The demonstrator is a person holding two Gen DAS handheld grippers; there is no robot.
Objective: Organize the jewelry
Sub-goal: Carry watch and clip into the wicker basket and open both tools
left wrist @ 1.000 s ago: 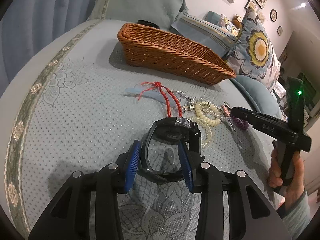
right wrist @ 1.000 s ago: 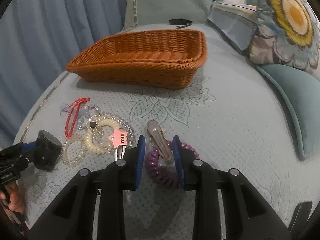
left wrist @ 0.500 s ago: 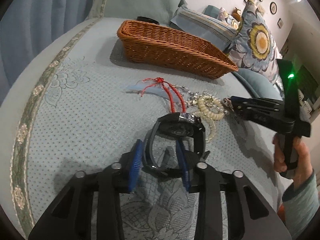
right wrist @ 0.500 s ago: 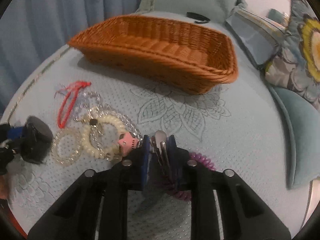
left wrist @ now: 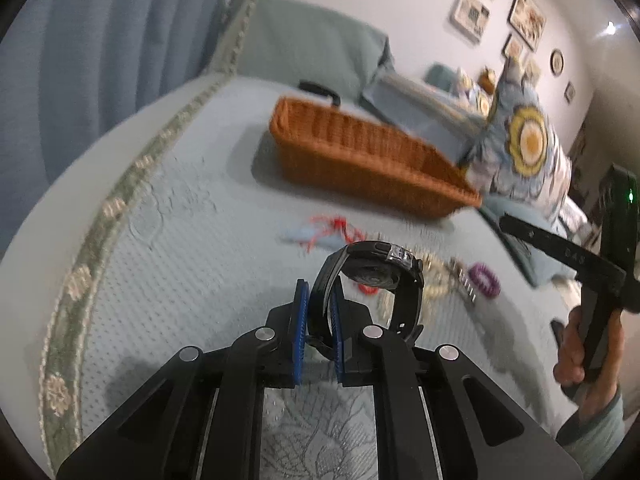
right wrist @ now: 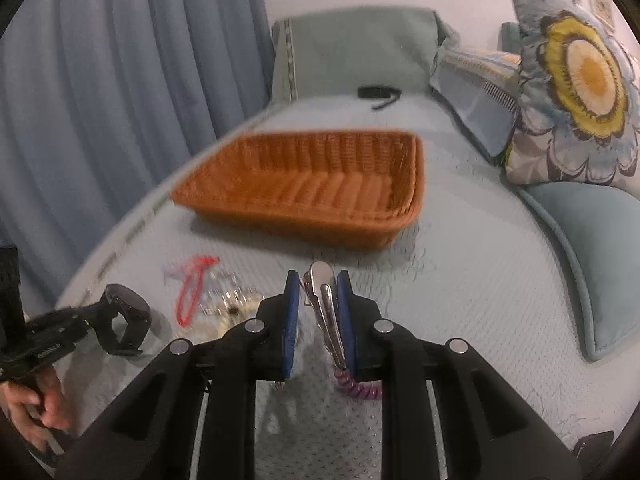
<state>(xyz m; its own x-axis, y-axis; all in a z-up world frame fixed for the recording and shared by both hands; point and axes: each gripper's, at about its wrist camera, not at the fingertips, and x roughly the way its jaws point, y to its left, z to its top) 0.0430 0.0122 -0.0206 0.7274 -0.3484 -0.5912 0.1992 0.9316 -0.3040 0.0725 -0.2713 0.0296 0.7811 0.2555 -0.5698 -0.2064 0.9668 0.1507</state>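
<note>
Since the earlier frames both items have been lifted off the bed. The watch strap is clamped in the left gripper jaws, face ahead. The hair clip is pinched in the right gripper jaws, long axis forward toward the basket.

Basket behind jewelry pile, apparently apart.

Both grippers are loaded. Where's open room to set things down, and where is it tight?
The wicker basket shows a bare floor. Open bedspread lies between the green border and the red cord. It is crowded from that cord to the purple coil hair tie.
</note>
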